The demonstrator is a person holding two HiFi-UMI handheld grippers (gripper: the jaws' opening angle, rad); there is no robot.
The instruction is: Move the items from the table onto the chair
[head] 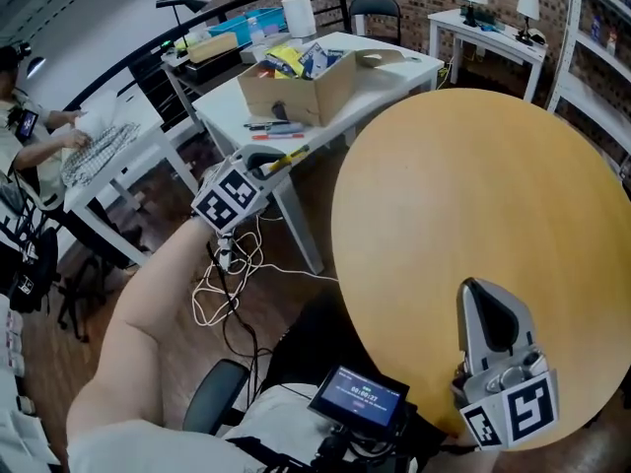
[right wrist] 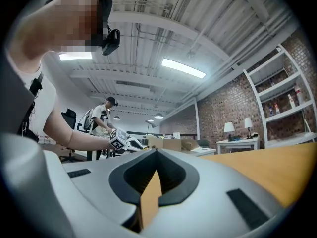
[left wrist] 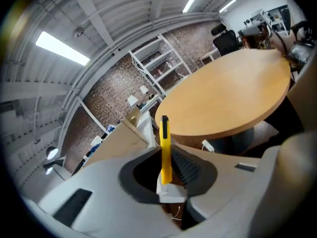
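Observation:
My left gripper (head: 266, 163) hangs over the floor between the white table (head: 385, 72) and the round wooden table (head: 473, 215). It is shut on a yellow utility knife (head: 289, 158). In the left gripper view the knife (left wrist: 165, 148) stands upright between the dark pads of the left gripper (left wrist: 166, 170), its tip pointing past the round table (left wrist: 233, 93). My right gripper (head: 473, 292) rests on the round table near its front edge, jaws together and nothing between them. The right gripper (right wrist: 156, 155) shows the same closed jaws in its own view. A black chair part (head: 212, 397) shows at the lower left.
A cardboard box (head: 296, 87) full of packets sits on the white table, with pens (head: 271, 126) beside it. White cables (head: 232, 274) lie on the floor. A person (head: 25, 136) works at a side desk at left. Another black chair (head: 378, 10) stands at the back.

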